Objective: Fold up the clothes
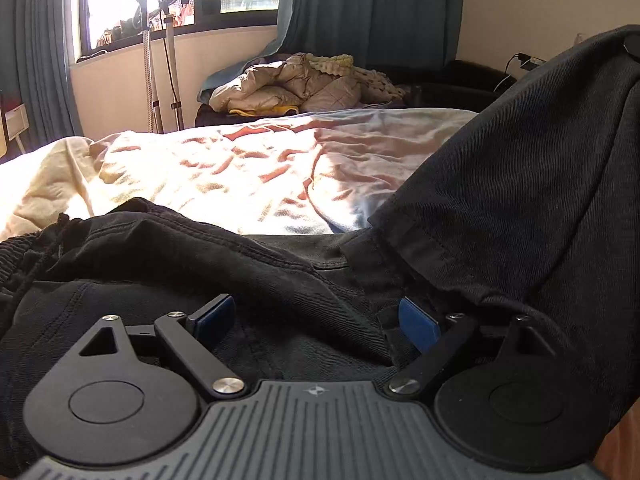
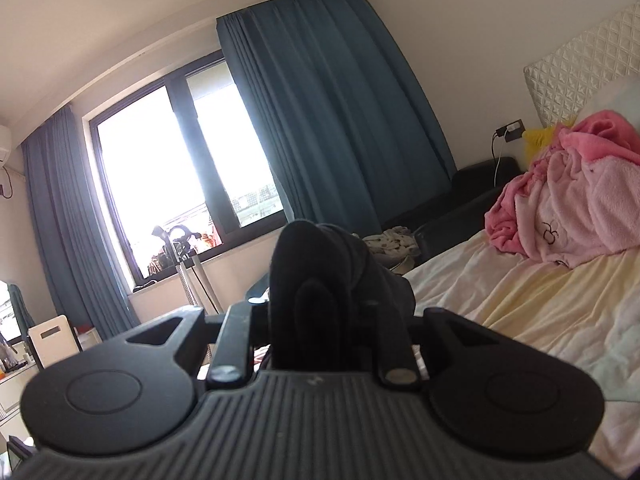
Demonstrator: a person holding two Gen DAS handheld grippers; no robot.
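Observation:
A pair of black trousers [image 1: 248, 276] lies on the bed, its drawstring waistband at the left. One leg [image 1: 520, 184] rises steeply to the upper right, lifted off the bed. My left gripper [image 1: 316, 316] is open, low over the trousers, its blue pads [image 1: 418, 322] spread wide with cloth lying between them. My right gripper [image 2: 316, 300] is raised above the bed and shut on a bunched fold of the black trousers [image 2: 320, 264], which hides its fingertips.
The bed sheet [image 1: 240, 164] is cream and sunlit. A pink blanket [image 2: 572, 208] is heaped by the quilted headboard [image 2: 580, 68]. A beige quilted jacket [image 1: 296, 84] lies beyond the bed. A window, blue curtains [image 2: 332, 112] and a stand [image 1: 160, 60] are behind.

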